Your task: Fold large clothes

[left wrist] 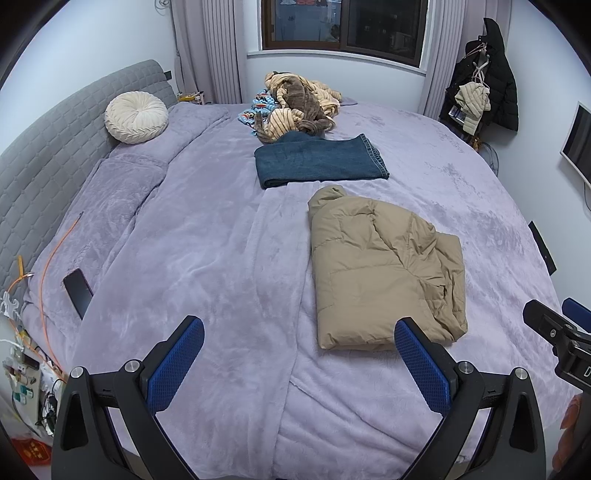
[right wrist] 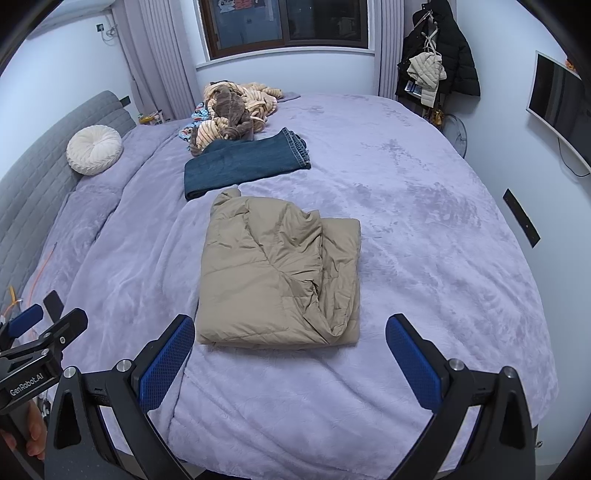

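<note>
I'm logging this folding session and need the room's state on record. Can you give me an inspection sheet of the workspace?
Surface: bed with purple fleece blanket, wrinkled.
Job's things: tan puffer jacket folded, near the bed's foot; jeans folded beyond it; striped clothes pile unfolded, by the window.
Clutter: round cream cushion at the headboard; phone on the bed's left edge.
Grippers: left gripper and right gripper both open, empty, above the bed's foot.
Cables: orange cable along the left edge.
Surroundings: window, hanging coats, wall screen.
</note>
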